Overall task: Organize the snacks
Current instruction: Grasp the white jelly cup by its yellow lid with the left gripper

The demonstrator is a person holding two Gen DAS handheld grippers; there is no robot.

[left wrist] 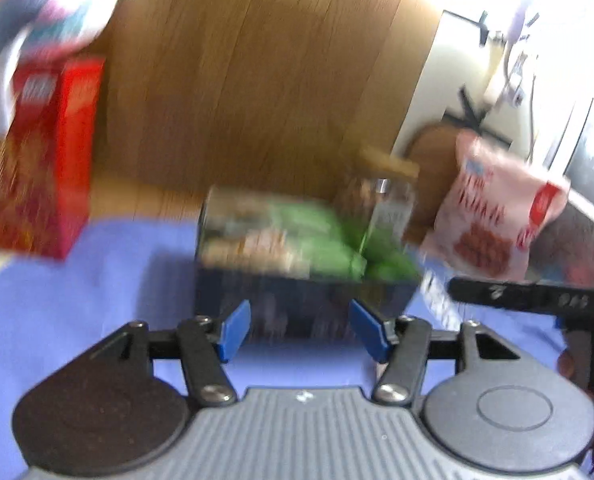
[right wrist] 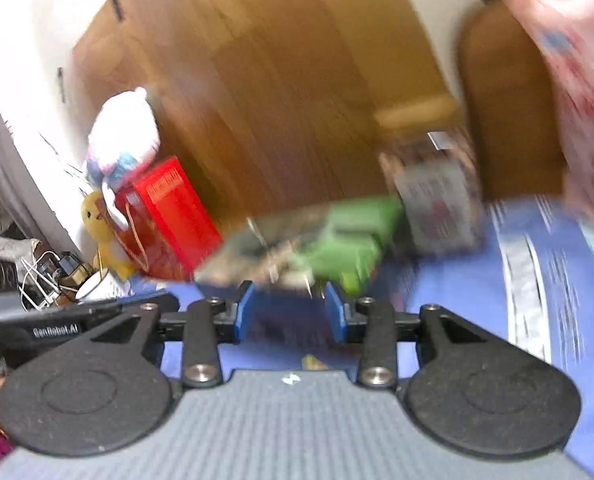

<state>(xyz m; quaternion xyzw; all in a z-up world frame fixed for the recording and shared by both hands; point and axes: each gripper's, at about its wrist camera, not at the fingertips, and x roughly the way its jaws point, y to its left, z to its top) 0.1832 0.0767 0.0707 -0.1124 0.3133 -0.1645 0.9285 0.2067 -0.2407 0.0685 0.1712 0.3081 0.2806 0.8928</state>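
Both views are motion-blurred. A dark box [left wrist: 297, 304] holding green snack packs [left wrist: 329, 236] sits on the blue cloth ahead of my left gripper [left wrist: 299, 328], which is open and empty. The box also shows in the right wrist view [right wrist: 289, 304], with the green packs [right wrist: 349, 236] on top, just beyond my right gripper [right wrist: 291, 312], open and empty. A red snack box [left wrist: 41, 160] stands at the left, also in the right wrist view [right wrist: 169, 216]. A pink snack bag [left wrist: 493, 216] leans at the right, also in the right wrist view [right wrist: 585, 92].
A clear jar with a wooden lid [left wrist: 385, 188] stands behind the dark box. A plush toy [right wrist: 121, 140] sits on the red box and a yellow toy [right wrist: 101, 228] beside it. A wooden panel [left wrist: 257, 80] backs the blue cloth [left wrist: 77, 320]. Cables [right wrist: 41, 276] lie at far left.
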